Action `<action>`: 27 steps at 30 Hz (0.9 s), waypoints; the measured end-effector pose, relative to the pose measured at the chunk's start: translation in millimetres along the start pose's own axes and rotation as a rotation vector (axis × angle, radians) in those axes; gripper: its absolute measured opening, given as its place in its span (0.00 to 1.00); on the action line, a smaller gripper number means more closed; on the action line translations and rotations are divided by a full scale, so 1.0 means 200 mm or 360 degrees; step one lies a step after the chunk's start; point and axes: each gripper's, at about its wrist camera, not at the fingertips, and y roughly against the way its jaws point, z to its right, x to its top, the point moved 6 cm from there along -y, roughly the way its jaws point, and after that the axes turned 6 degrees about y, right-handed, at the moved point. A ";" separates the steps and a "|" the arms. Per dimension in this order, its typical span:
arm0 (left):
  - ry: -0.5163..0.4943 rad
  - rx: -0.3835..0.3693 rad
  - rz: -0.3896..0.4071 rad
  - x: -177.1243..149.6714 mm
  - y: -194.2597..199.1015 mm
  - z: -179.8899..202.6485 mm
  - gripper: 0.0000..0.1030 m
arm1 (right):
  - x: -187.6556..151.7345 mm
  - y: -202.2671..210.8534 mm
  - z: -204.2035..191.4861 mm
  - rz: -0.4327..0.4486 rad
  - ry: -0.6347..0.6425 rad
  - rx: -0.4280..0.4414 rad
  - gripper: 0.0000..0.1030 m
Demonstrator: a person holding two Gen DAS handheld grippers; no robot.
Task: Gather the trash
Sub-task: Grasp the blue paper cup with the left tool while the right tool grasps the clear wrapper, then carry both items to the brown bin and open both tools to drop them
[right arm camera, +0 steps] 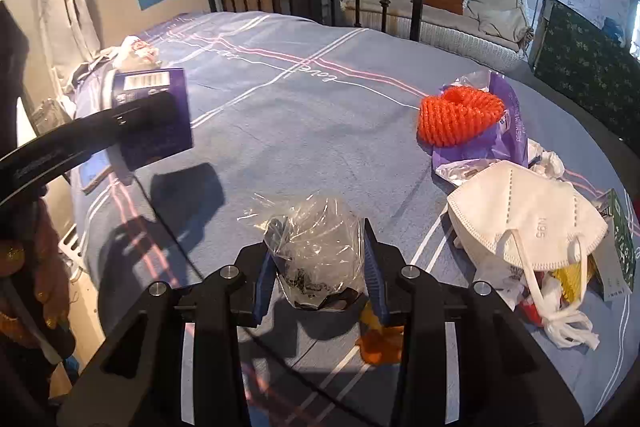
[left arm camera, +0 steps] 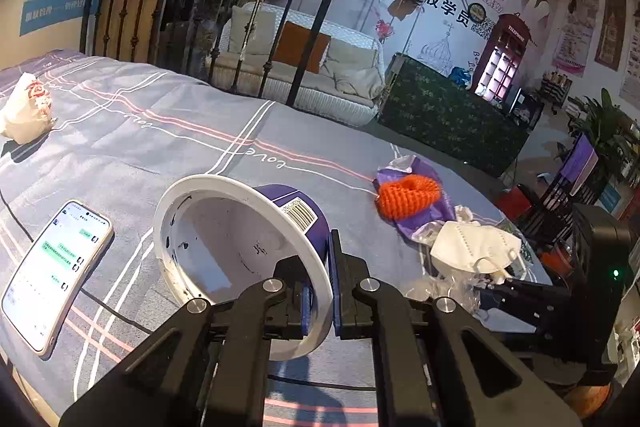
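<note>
On the bed [left arm camera: 168, 131] a phone [left arm camera: 52, 275] lies at the near left and a white bag [left arm camera: 26, 109] at the far left. At the right are an orange net [left arm camera: 408, 195] on a purple wrapper [left arm camera: 424, 223], and nearer, a white mask [left arm camera: 476, 247] over other scraps.

The left hand-held gripper [left arm camera: 318, 307] pinches the rim of a purple cup [left arm camera: 240, 259]. The cup is tipped, its open mouth faces the camera, its axis runs away to the right, and inside it looks empty.

The right hand-held gripper [right arm camera: 320, 279] squeezes a clear plastic bag [right arm camera: 316, 251] just above the bed; something dark is inside.
</note>
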 end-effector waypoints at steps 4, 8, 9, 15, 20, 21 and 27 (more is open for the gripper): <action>-0.0055 -0.0115 0.0032 0.00 0.04 0.17 0.08 | -0.09 0.22 0.02 0.0125 -0.0028 -0.0003 0.38; -0.0162 -0.0301 0.0012 -0.05 0.04 0.41 0.08 | -0.21 0.46 0.21 0.0259 -0.0177 -0.0193 0.38; -0.0200 -0.0353 0.0001 -0.06 0.03 0.48 0.08 | -0.26 0.54 0.30 0.0292 -0.0246 -0.0278 0.38; -0.0425 -0.0661 -0.0071 -0.18 0.00 0.93 0.08 | -0.56 0.91 0.77 0.0420 -0.0650 -0.0717 0.38; -0.0637 -0.0887 -0.0124 -0.32 -0.02 1.29 0.08 | -0.88 1.10 1.12 0.0391 -0.0941 -0.1016 0.38; -0.0672 -0.0922 -0.0145 -0.35 -0.03 1.35 0.08 | -0.94 1.12 1.17 0.0383 -0.0989 -0.1047 0.38; -0.0849 -0.1131 -0.0306 -0.56 -0.12 1.64 0.08 | -1.24 1.18 1.54 0.0267 -0.1214 -0.1272 0.38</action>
